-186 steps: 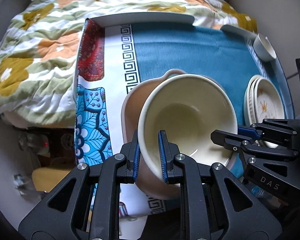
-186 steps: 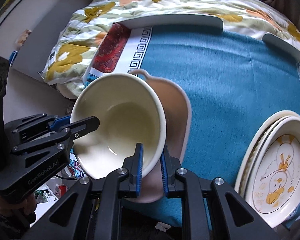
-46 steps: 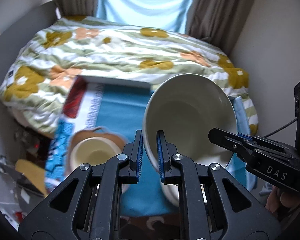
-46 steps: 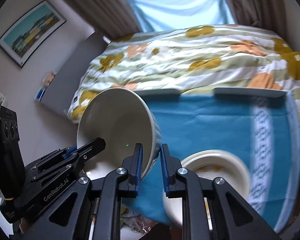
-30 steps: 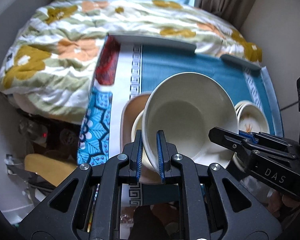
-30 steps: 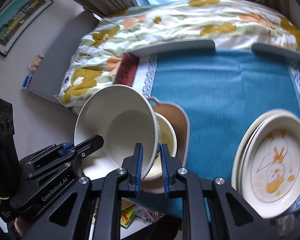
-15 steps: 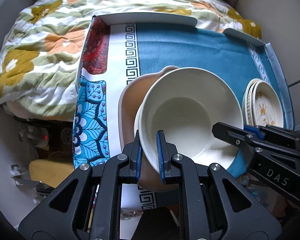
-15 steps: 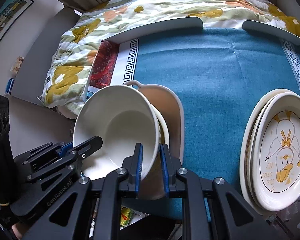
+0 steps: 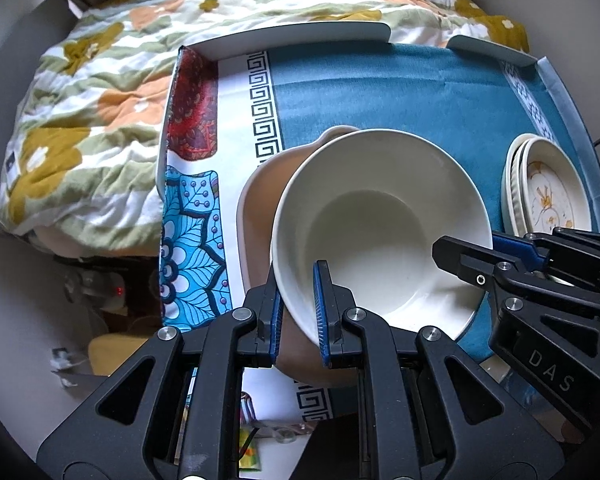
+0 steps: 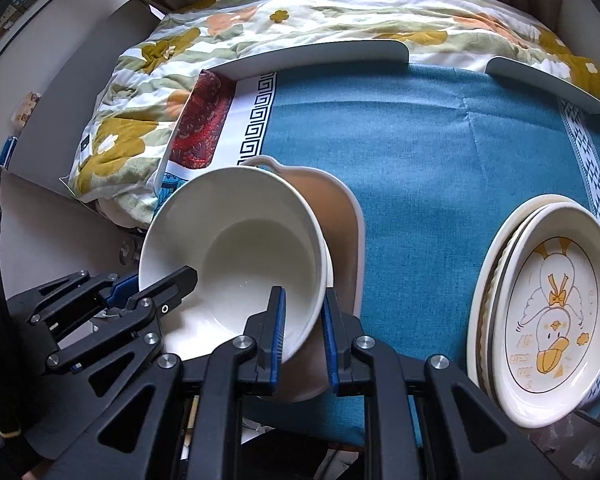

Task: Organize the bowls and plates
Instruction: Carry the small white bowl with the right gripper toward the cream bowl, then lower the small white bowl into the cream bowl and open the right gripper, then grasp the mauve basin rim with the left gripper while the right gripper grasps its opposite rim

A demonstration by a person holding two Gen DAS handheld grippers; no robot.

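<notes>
Both claws on one white bowl (image 9: 380, 224), opp. sides of rim. Left claw (image 9: 298, 312) clenched on near-left rim, one pad in, one out; right claw (image 10: 302, 332) likewise clenched on the rim's other side. Two-point grip looks chosen because bowl is wide and smooth: a single pinch would likely let it swing. Bowl sits tilted slightly, over the tan dish (image 9: 260, 208) at left end of the surface (image 10: 440, 168), which has a blue cloth; a second cream bowl's rim (image 10: 329, 264) shows just under it, so judged to be nesting bowl into bowl inside the dish. Whether it has seated fully: cannot tell, contact hidden. Stack of plates (image 10: 548, 300) well apart at right end, top one w/ duck drawing; its small lettering too small to read. Sorting by type appears the aim, bowls left, plates right. Legible writing: "DAS" on right tool body in left wrist view; the left tool's body shows no clear lettering in right wrist view. Bed w/ flower quilt (image 9: 100, 92) beyond surface. Risk: releasing one side first could tip bowl off-centre.
</notes>
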